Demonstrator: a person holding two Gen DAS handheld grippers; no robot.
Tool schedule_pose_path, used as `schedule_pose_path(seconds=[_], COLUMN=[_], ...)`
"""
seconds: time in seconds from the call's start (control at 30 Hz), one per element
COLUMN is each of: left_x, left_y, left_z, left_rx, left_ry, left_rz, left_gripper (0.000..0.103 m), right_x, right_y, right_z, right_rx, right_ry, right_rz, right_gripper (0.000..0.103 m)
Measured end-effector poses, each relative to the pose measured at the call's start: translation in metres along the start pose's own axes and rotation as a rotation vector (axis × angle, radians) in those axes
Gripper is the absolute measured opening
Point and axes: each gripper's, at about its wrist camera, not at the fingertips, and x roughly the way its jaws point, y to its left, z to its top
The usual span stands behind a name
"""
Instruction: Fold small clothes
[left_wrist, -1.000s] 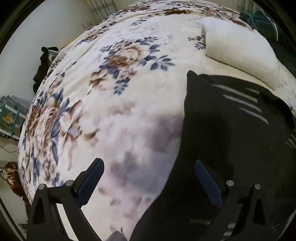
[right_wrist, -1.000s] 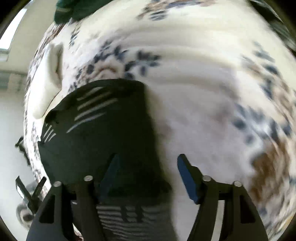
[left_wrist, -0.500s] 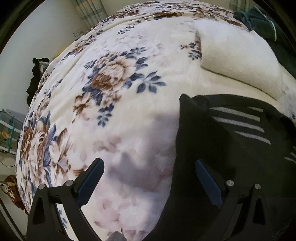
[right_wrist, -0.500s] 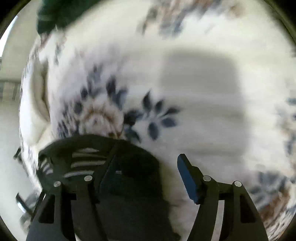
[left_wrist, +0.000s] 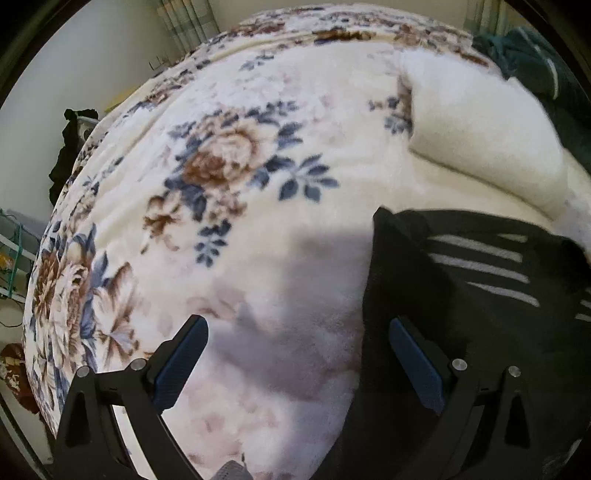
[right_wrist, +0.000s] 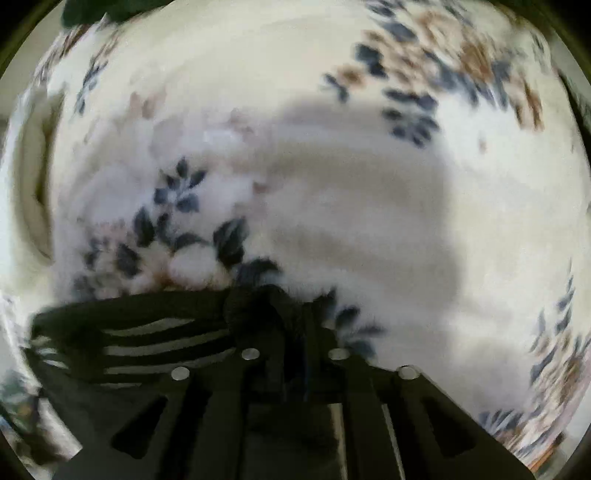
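A black garment (left_wrist: 461, 295) with grey stripes lies flat on a floral blanket (left_wrist: 236, 155). In the left wrist view my left gripper (left_wrist: 297, 328) hangs open just above the bed. It straddles the garment's left edge, with one blue pad over the blanket and the other over the black cloth. In the blurred right wrist view the garment (right_wrist: 147, 332) fills the lower left. My right gripper (right_wrist: 291, 314) points down at its top corner. Its jaws are closing and stand almost together, with a bunch of black fabric pinched between them.
A thick white folded cloth (left_wrist: 480, 140) lies behind the garment, and a dark green garment (left_wrist: 535, 62) is heaped at the far right. The bed's left side drops off to the floor, where a shelf (left_wrist: 11, 251) stands by the wall.
My right gripper has travelled across the garment to its corner and drawn its jaws in on the fabric. The left gripper has stayed open and edged slightly along the garment's left side.
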Motion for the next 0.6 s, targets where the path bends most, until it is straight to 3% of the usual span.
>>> schedule_pose_path(seconds=[0.07, 0.17, 0.27, 0.47, 0.6], left_x=[-0.019, -0.055, -0.086, -0.151, -0.177], left_y=[0.004, 0.010, 0.004, -0.033, -0.078], left_z=[-0.003, -0.015, -0.038, -0.116, -0.201], left_rx=[0.002, -0.009, 0.038, 0.175, 0.190], left_ry=[-0.025, -0.042, -0.030, -0.059, 0.019], left_rz=[-0.015, -0.093, -0.178, -0.139, -0.088], left_gripper=[0.100, 0.100, 0.100, 0.103, 0.103], right_x=[-0.031, -0.074, -0.105, -0.140, -0.123], right_y=[-0.012, -0.034, -0.062, -0.146, -0.171], right_z=[-0.024, -0.081, -0.134, -0.214, -0.213], right_rx=[0.006, 0.017, 0.062, 0.104, 0.051], right_ry=[-0.041, -0.038, 0.002, 0.097, 0.148], right_rz=[0.009, 0.047, 0.068, 0.168, 0.268], right_gripper=[0.046, 0.049, 0.063, 0.063, 0.063])
